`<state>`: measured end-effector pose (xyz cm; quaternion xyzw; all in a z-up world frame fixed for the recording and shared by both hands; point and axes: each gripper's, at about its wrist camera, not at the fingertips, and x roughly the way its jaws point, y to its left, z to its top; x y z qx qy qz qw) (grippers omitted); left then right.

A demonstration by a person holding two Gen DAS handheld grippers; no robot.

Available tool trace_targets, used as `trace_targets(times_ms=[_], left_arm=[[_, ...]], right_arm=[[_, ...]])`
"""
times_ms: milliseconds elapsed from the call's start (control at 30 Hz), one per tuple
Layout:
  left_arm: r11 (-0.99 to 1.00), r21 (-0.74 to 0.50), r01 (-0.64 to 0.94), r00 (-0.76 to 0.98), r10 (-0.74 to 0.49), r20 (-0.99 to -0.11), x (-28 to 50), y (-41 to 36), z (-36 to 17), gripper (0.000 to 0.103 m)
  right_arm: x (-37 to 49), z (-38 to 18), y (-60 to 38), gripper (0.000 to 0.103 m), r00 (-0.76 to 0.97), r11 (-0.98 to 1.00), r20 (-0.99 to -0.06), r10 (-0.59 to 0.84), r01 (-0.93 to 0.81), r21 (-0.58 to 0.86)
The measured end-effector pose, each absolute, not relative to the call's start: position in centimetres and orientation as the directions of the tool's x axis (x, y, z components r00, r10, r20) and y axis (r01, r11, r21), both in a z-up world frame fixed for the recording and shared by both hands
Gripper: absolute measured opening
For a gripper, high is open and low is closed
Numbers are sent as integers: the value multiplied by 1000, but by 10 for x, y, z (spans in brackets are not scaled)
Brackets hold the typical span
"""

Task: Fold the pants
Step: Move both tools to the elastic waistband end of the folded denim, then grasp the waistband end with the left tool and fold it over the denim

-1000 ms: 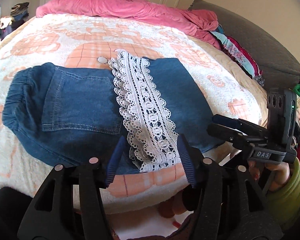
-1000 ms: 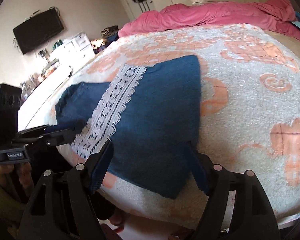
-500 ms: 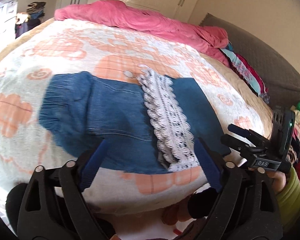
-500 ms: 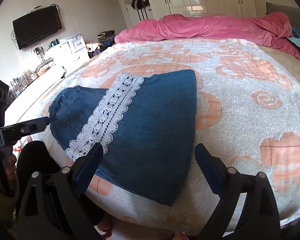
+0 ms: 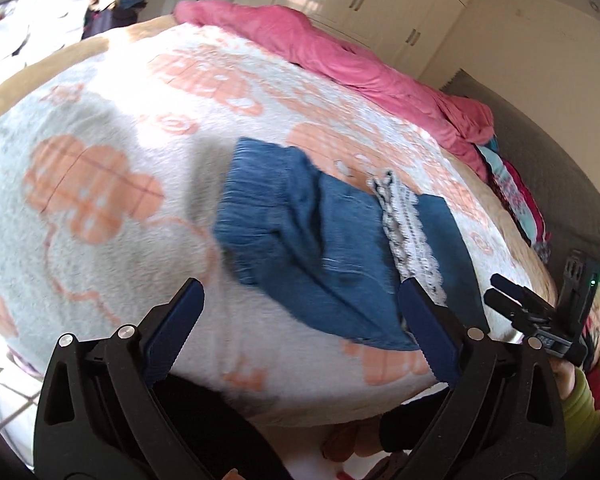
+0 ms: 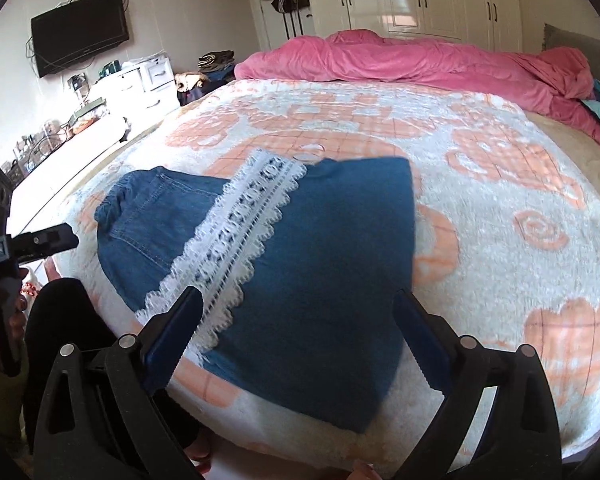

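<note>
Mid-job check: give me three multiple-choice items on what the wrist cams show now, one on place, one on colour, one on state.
1. Where do the pants lie?
A. On the blanket, near its front edge
B. On the pink duvet
C. On the floor

2. What colour is the lace strip across the pants?
A. Pink
B. White
C. Black

3. What is the right gripper holding?
A. The pants
B. The lace strip
C. Nothing

Answers:
1. A: the denim rests on the patterned blanket, well short of the duvet.
2. B: the band is white against blue denim.
3. C: its jaws stand wide apart with no cloth pinched.
</note>
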<state>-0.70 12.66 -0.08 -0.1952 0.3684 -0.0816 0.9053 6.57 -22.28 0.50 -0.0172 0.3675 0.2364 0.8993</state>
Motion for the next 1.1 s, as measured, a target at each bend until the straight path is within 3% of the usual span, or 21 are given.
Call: trace_targets(times_ms=[467,500,600,700,1100], left_arm=[[847,-531,-9,700,-374,-608,-9,145,-22,92],[841,-541,-2,700,-385,-601,-9,144,-22,91],[813,-580,41,691,-443,-572,-7,138,-25,68],[788,-614,45,677,-476,-561,-3,135,-30,56],[765,-644,26,673,-490,-555,12,136,-50,56]], right_arm=[[135,52,-107,95,463,759,-708,533,-631,160],[144,54,-94,95,434,740,-718,544,-651,167],[161,52,-66,95,358,697,-751,555,-693,185],[172,49,-35,95,303,657,-780,548,-733,176],[182,9,61,95,155,522,-862,482,-841,140]])
